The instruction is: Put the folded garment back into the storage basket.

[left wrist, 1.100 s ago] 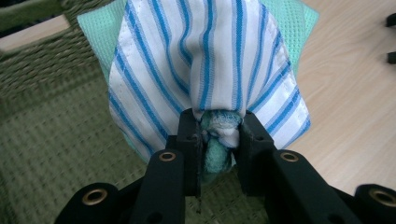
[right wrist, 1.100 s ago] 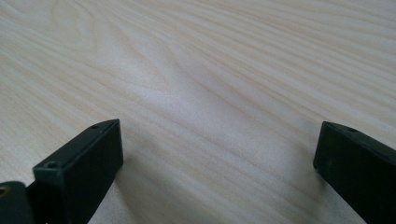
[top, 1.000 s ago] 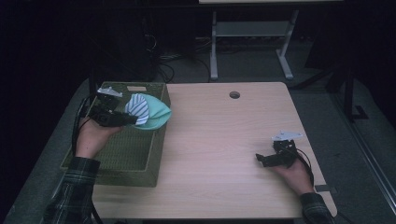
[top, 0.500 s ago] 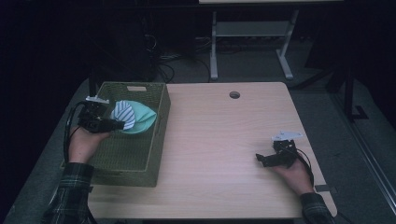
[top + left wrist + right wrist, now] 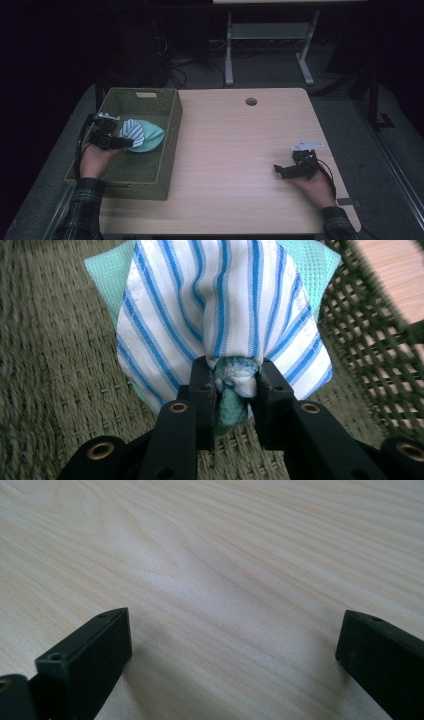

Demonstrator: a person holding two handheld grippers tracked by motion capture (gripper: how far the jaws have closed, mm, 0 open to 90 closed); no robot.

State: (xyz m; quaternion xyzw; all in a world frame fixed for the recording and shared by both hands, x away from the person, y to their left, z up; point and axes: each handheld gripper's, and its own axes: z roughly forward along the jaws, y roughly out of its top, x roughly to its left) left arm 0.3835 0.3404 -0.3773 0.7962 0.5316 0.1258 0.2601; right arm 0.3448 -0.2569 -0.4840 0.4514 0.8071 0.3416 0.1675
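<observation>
No text, label, brand, number or sign is showing legibly anywhere in these views. The pale tag at the far rim of the woven basket [image 5: 145, 94], sitting in the upper left of the high view, is appearing too small and blurred to tell whether it carries any writing. The striped cloth [image 5: 220, 305], filling the upper middle of the left gripper view, is bearing plain blue lines and no lettering.

A light wooden table [image 5: 235, 150] with a round cable hole [image 5: 251, 101] stands on grey floor [image 5: 345, 107]. Behind it, a white-legged stand [image 5: 270, 37] and tangled cables [image 5: 187, 57] sit in dim, dark surroundings.
</observation>
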